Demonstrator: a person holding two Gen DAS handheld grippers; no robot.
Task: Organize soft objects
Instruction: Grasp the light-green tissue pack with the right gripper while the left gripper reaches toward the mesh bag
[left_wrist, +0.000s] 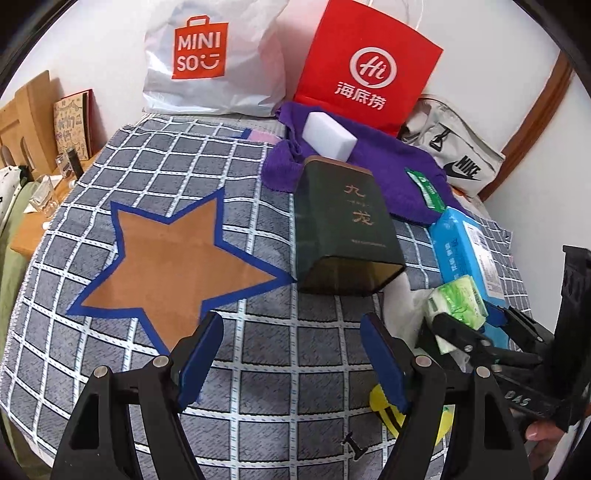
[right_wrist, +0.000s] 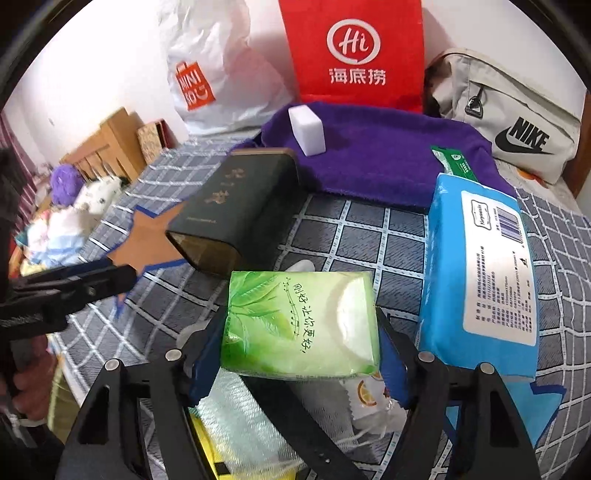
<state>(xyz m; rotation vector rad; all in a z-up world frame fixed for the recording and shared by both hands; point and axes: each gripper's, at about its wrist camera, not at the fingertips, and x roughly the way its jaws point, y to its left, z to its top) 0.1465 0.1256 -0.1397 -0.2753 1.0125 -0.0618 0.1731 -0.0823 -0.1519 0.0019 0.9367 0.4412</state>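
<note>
Tissue pack (right_wrist: 301, 325) sits clamped between right gripper (right_wrist: 301, 354) jaws.

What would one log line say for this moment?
right tongs: closed on green tissue pack | left tongs: open, empty, above checked cloth | dark tin: lying on cloth

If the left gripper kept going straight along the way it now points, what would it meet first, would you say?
Probably the checked blanket: the left gripper is open and empty, aimed down at bare cloth between the star patch and the dark green tin. Depth is uncertain.
</note>
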